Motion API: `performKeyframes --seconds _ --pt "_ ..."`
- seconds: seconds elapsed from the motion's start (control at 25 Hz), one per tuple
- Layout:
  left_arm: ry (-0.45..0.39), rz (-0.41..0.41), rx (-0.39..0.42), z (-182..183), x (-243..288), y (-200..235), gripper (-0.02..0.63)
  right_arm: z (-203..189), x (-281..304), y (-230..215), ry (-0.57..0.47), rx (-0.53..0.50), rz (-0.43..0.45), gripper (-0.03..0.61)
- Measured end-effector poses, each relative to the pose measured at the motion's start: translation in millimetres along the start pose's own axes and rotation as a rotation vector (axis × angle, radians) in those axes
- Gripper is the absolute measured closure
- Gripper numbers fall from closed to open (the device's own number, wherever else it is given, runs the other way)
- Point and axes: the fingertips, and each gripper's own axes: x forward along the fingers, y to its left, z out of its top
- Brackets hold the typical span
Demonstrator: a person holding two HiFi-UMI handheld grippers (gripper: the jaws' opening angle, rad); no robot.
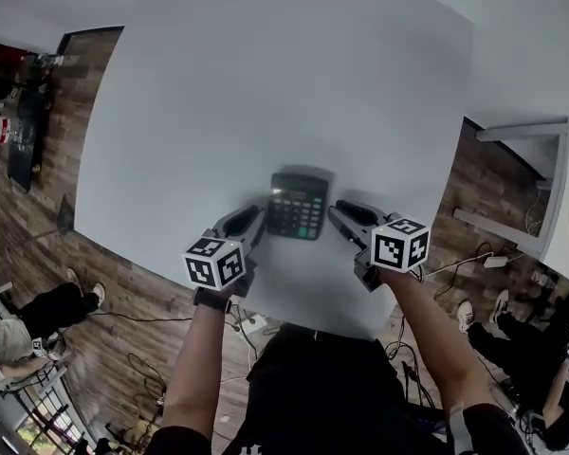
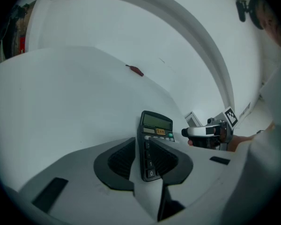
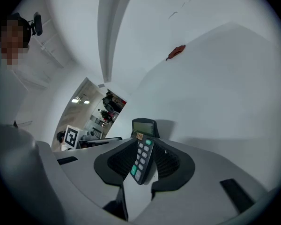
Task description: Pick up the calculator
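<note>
Calculator [image 1: 298,205] lies near the table's [image 1: 266,83] front edge between left tongs [image 1: 256,220] and right tongs [image 1: 340,217], both parted and gripping nothing; a clean lift likely means squaring each pair on a side edge before clenching.

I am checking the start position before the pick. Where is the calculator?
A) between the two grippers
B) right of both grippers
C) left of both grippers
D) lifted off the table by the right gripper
A: in the head view the calculator lies flat on the table, with the left gripper at its left side and the right gripper at its right side.
</note>
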Motion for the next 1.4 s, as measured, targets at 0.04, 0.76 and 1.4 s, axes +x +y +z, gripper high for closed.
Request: performKeyframes --seconds 0.04,0.76,1.4 --pt "0.012 -0.016 -0.008 -1.9 3.4 -0.7 0.525 -0.3 2.2 -2.3 0.004 0.006 -0.001 0.494" --pt "0.152 -0.229 -0.067 -23.4 21.9 -10.8 0.506 13.3 36.1 -17.1 0.037 0.030 0.035 0.496" --pt "0.046 -0.319 -0.115 1.6 -9.7 -36.6 0.555 37.4 11.6 10.1 -0.062 0.055 0.139 0.527"
